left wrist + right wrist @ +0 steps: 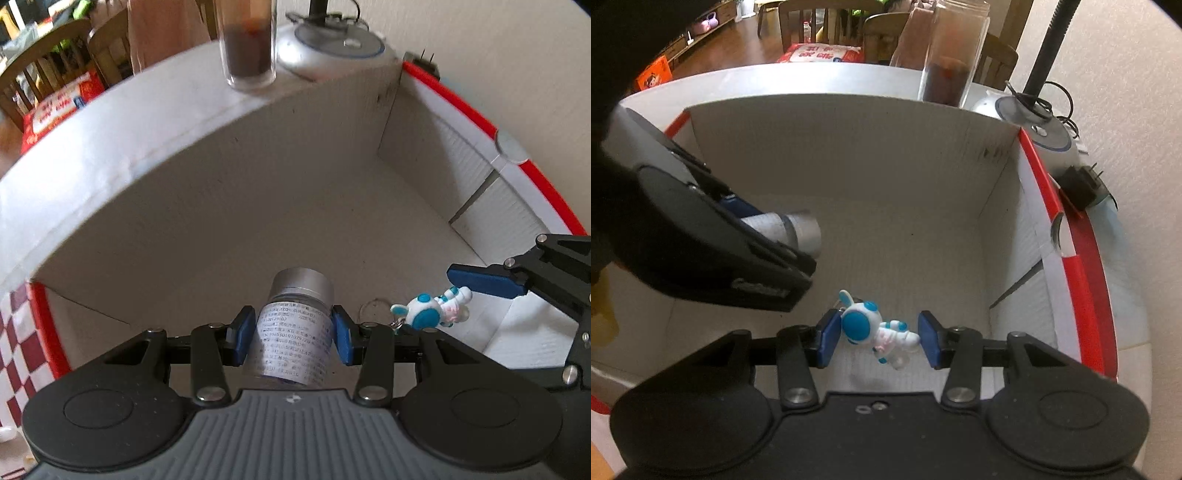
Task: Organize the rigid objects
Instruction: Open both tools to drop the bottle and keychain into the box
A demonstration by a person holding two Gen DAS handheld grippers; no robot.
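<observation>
Left gripper [293,334] clamped on silver-capped labelled clear bottle [295,332], cap pointing forward over white cardboard box [221,206]; right gripper [878,339] parted around blue-white astronaut figurine [877,330], pads apparently not squeezing.

Bottle [291,332] label print too small to read, tall glass [248,40] top cut off, background chairs [44,74] blurred

Your left hand-held gripper [293,334] is black with blue pads, and so is your right hand-held gripper [879,338]. The bottle [293,332] you see between the left pads has a silver cap and a white label with dark print. The astronaut figurine [877,330] is white with bright blue patches and a touch of pink. The cardboard box [221,206] is pale grey-white inside, with a red rim and a red-and-white checked outer panel. The table [812,79] looks white.
</observation>
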